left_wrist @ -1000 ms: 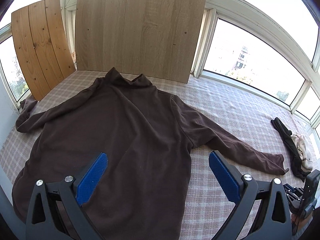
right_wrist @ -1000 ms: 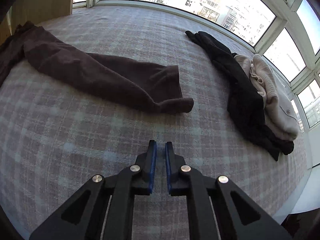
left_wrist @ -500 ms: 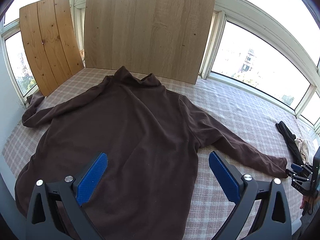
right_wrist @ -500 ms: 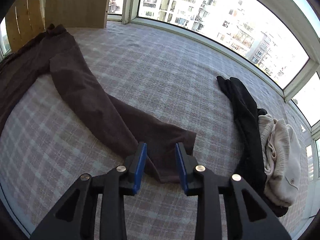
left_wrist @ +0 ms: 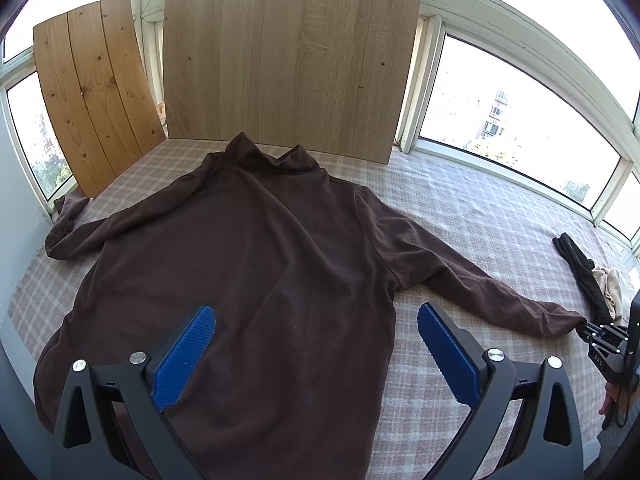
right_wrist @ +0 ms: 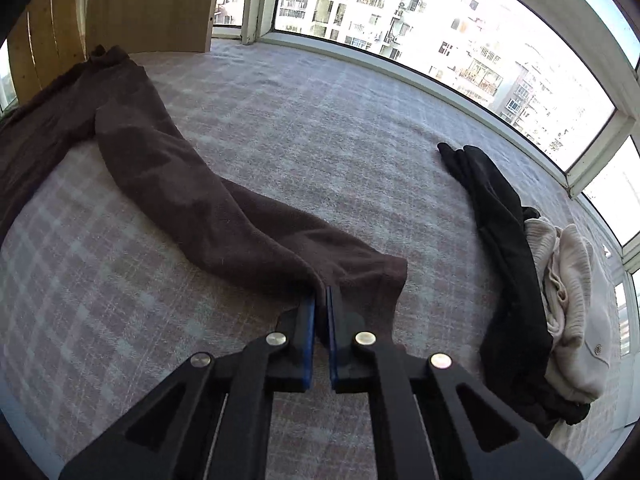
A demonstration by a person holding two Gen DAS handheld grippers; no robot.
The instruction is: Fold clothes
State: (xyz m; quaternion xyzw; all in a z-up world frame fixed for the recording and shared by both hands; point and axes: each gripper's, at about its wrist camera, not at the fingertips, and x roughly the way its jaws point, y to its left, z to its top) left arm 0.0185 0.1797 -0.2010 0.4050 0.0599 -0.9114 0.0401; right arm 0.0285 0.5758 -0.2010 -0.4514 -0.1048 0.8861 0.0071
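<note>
Right wrist view: the right gripper (right_wrist: 321,294) pinches the brown sweater's (left_wrist: 256,264) sleeve cuff (right_wrist: 360,276) on the plaid cloth (right_wrist: 280,120); the left gripper (left_wrist: 316,344) hovers wide open, empty.

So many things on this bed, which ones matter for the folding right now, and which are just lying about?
In use:
- brown sweater, spread flat
- its sleeve cuff, pinched by the right gripper
- left gripper, open above the hem

Lying about:
- black garment
- cream knit beside it
- two wooden boards leaning at the window
</note>
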